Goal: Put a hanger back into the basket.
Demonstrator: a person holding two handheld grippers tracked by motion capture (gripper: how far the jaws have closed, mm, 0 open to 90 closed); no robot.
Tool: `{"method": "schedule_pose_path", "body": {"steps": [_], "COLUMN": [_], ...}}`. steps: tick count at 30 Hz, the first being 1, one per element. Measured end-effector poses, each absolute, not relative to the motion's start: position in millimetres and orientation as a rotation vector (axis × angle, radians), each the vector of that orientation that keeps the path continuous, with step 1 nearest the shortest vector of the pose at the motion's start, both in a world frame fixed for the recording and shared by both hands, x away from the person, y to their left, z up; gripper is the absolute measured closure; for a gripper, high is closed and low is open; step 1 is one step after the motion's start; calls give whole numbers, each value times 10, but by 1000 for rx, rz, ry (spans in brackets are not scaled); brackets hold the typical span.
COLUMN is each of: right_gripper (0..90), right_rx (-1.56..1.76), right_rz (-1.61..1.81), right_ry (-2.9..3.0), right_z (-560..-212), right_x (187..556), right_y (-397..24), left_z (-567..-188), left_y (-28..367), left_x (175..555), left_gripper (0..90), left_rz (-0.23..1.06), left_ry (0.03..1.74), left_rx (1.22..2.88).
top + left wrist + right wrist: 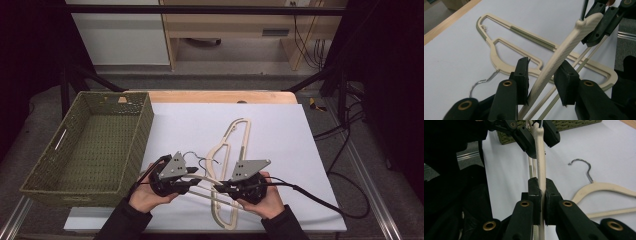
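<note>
A cream plastic hanger [205, 178] is lifted just above the white sheet near the table's front, held between both grippers. My right gripper [542, 187] is shut on one arm of it [540, 162], pads pressed to both sides. My left gripper [542, 72] grips the same hanger [564, 47] farther along, and its pads touch both sides of the flat arm. In the high view the left gripper [192, 186] and right gripper [222, 189] face each other a short way apart. A second cream hanger [235, 140] with a metal hook [584, 167] lies flat on the sheet beneath and behind.
A green woven basket [145, 125] stands at the table's left, close to my left hand. A white sheet [280, 130] covers most of the wooden tabletop, bare to the right of the hangers. Cables [320, 200] trail off toward the right edge.
</note>
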State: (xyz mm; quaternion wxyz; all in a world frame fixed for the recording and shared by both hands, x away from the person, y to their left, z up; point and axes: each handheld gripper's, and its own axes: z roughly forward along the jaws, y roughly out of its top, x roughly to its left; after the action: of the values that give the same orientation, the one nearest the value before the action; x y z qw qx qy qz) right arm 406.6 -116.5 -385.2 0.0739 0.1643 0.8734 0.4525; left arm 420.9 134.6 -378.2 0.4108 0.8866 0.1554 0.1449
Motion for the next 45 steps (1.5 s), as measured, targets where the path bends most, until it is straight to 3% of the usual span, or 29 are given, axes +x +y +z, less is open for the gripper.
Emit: {"method": "schedule_pose_path", "body": {"steps": [5,19,22,24,26,34,45], "right_gripper": [837,568,445,407,277,90,29], "right_rx": [522,670,711,728,789,960,1102], "right_rz": [1344,1383,1439,1451,1486,1460,1468], "right_ry": [2600,2422,2328,2306,2228,2097,1958], "right_z": [-3843,-3793,-3726,-3710,-3684,-3735,-3787], "right_x": [4067,4114,4105,4105,4110,4145,4122], "right_y": [-1181,-1314,-1443,-1487,-1623,-1929,-2304], "left_z": [-3761,-3678,-3637,-3623,-3617,-3522,-3078], "left_y": [1333,1244,1294,1336,1374,1536,1900], "left_x": [4167,4031,4032,4056,4081,4118,4024], "left_gripper": [740,855,855,855,855,855,855], "left_rz": [367,283,325,334,341,399,469], "left_ry": [367,325,377,419,474,584,625], "left_rx": [2258,2223,2204,2191,2163,2084,1963]}}
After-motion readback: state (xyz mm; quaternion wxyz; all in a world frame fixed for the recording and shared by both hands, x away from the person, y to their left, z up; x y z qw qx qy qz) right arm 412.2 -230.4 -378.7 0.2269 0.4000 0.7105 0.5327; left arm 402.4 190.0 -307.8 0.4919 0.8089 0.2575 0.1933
